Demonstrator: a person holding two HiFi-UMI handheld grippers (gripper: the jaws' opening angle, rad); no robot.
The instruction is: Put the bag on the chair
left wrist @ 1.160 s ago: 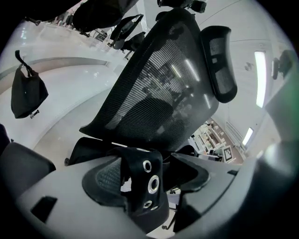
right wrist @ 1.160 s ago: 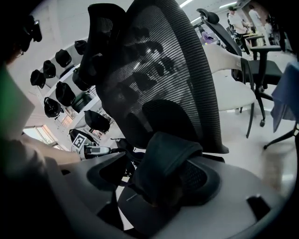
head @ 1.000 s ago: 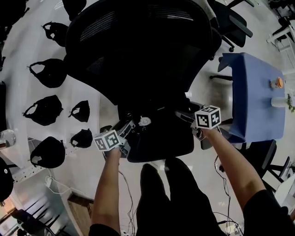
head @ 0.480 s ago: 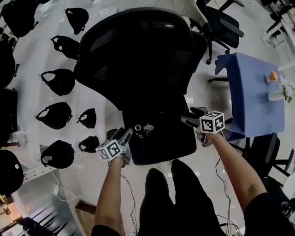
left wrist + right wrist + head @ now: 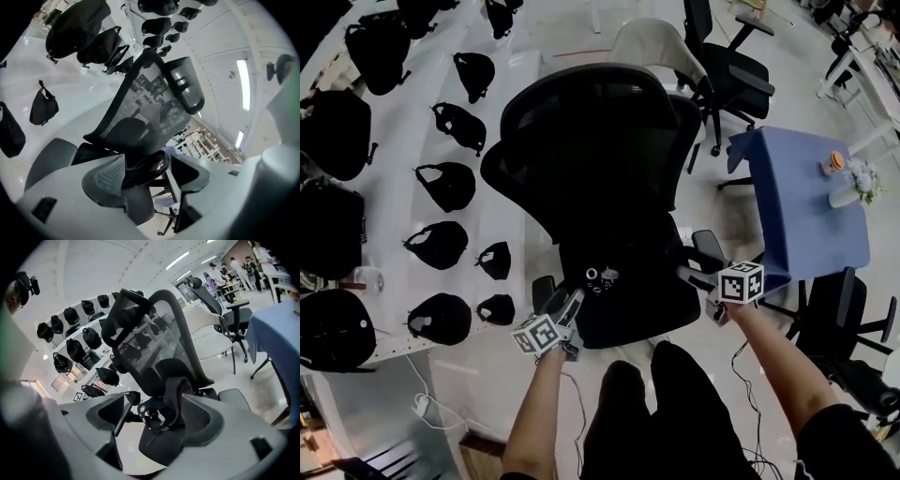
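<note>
A black office chair (image 5: 600, 159) with a mesh back fills the middle of the head view. The black bag (image 5: 602, 279) with metal rings lies on its seat. My left gripper (image 5: 574, 300) is at the seat's front left edge, open, and the bag (image 5: 140, 169) shows just beyond its jaws. My right gripper (image 5: 686, 275) is at the seat's right side, jaws wide apart. The bag (image 5: 159, 416) lies ahead of it, and a strap loop (image 5: 178, 392) stands up against the right finger. I cannot tell if the strap touches the pad.
Several black bags (image 5: 441, 244) lie spread on white shelving to the left. A table under a blue cloth (image 5: 806, 206) stands on the right with small items on it. A white chair (image 5: 652, 42) and another black chair (image 5: 727, 70) stand behind. The person's legs are below the seat.
Both grippers have drawn back from the seat toward the person, and the head view has pulled away, so the whole chair shows. The bag stays on the seat.
</note>
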